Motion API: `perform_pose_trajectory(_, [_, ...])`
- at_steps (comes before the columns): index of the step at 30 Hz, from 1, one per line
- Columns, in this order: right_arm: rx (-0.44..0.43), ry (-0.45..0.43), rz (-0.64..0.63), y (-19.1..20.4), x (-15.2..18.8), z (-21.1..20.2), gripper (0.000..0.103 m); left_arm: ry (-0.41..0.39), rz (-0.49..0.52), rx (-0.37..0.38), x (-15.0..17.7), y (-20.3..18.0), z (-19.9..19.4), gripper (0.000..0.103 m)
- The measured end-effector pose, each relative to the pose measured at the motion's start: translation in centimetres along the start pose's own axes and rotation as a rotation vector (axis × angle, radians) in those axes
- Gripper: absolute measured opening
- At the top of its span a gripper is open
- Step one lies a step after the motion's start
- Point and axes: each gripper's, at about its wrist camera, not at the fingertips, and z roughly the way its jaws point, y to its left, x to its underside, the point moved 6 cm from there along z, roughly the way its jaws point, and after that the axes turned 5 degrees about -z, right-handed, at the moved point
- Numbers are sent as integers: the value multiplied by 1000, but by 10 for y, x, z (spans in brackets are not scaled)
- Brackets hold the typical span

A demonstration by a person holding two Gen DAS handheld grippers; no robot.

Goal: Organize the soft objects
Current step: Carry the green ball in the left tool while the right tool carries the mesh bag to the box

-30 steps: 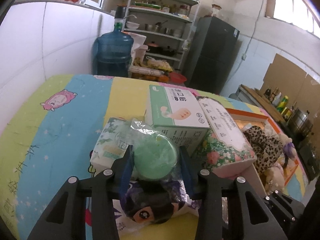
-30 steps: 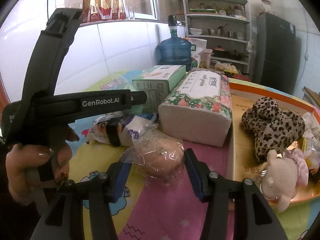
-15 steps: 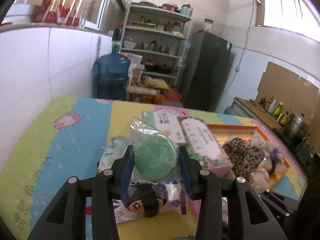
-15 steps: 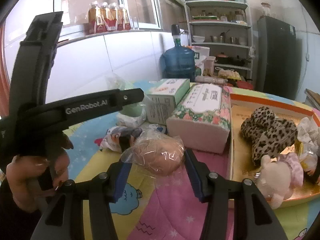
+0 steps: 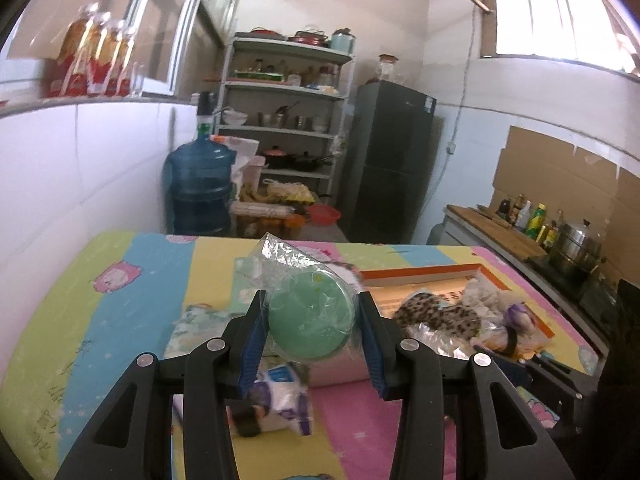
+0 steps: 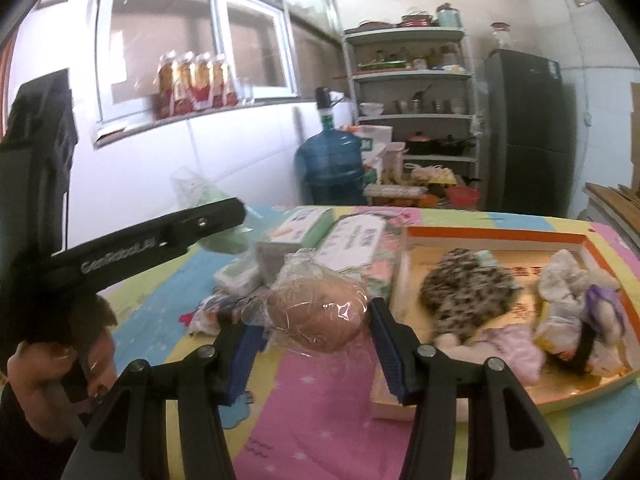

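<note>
Carrying step: left claw [image 5: 311, 334] clamped on green puff [image 5: 311, 322], right claw [image 6: 318, 338] on tan puff [image 6: 316, 316]. Next: release into orange tray [image 6: 496, 236], ahead-right.

You have lifted both claws off the counter [image 5: 120, 312]. Your left claw [image 5: 311, 330] has carried the green puff [image 5: 310, 322] in its clear wrap upward; the tissue packs that sat right behind it a second ago now lie below and beneath it. Your right claw [image 6: 316, 334] has raised the wrapped peach puff [image 6: 318, 318] clear of the pink cloth, and the orange tray [image 6: 492, 234] with the leopard toy [image 6: 464, 294] now lies lower, to its right.
</note>
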Motion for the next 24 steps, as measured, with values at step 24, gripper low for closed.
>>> perform_pose_trajectory(24, [274, -109, 174, -149, 12, -65, 54, 42, 140, 180, 12, -147, 44, 45])
